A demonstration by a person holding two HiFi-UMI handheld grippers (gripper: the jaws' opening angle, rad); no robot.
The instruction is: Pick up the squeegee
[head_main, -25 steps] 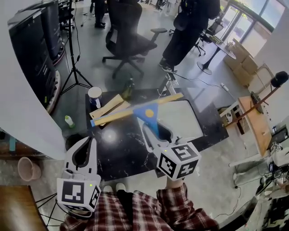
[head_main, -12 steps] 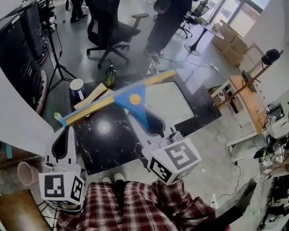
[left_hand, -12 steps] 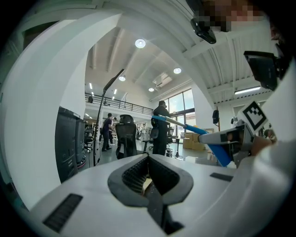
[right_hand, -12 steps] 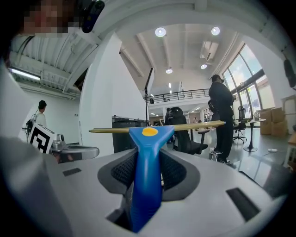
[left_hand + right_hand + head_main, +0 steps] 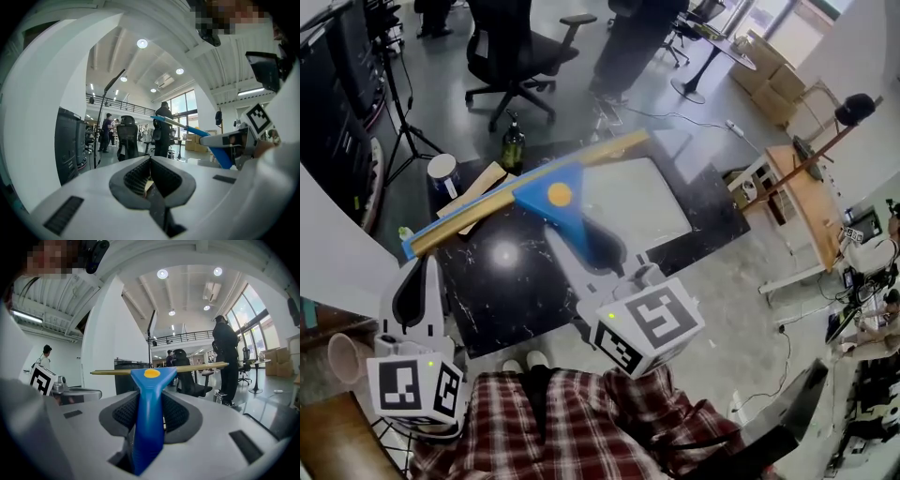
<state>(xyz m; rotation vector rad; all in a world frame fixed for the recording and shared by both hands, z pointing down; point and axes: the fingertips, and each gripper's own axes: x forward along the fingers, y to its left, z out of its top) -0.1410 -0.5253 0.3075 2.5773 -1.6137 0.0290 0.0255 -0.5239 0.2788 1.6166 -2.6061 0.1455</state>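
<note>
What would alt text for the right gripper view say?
The right hand-held gripper is shut on the blue handle of a squeegee, whose long blade bar lies level across the view. Behind it stand an office chair and a person in dark clothes.

Squeegee (image 5: 546, 202) handle's lower end is hidden inside the right tongs (image 5: 581, 239). Its blade covers pt of the wood boards (image 5: 473, 192) at the worktop (image 5: 516, 281) far-left corner. Worktop's near edge is partly behind that tongs' marker cube. Pale speck in left tongs' (image 5: 150, 164) gap: too small to tell. Bottle (image 5: 513, 141) label unreadable.
</note>
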